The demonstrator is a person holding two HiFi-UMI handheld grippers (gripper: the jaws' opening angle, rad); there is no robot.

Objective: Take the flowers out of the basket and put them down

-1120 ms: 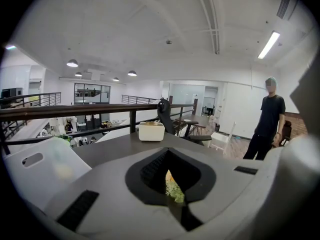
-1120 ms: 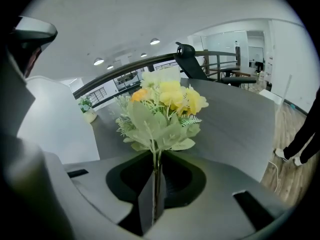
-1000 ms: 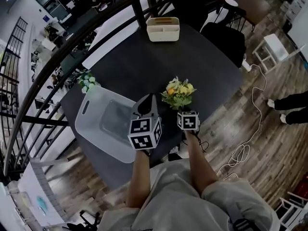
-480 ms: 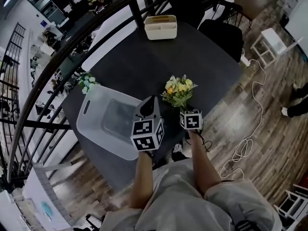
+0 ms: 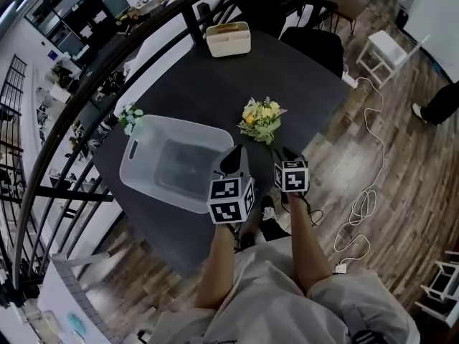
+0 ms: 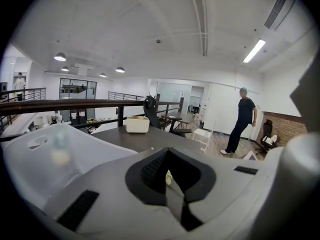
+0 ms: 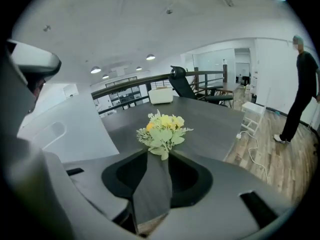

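Note:
The yellow bouquet (image 5: pixel 262 119) lies on the dark table (image 5: pixel 215 84), right of the translucent white basket (image 5: pixel 133 153), whose inside looks bare. My right gripper (image 5: pixel 282 155) hovers at the table's near edge just short of the stems. It is open with nothing between its jaws, and in the right gripper view (image 7: pixel 159 156) the bouquet (image 7: pixel 162 131) lies just past the tips. My left gripper (image 5: pixel 233 160) hangs over the basket's near right corner. Its jaws (image 6: pixel 167 176) stand slightly apart around nothing. A small white-flowered sprig (image 5: pixel 129 117) lies by the basket's far left corner.
A cream organiser box (image 5: pixel 228 39) stands at the table's far edge by a dark railing (image 5: pixel 107 63). A black chair (image 5: pixel 315 45), a white stool (image 5: pixel 384 49) and a white cable (image 5: pixel 366 192) occupy the wooden floor to the right. A person (image 7: pixel 302 94) stands there.
My right gripper has drawn back from the yellow bouquet toward the table's near edge, and the bouquet stays lying on the table. The left gripper has shifted slightly nearer too.

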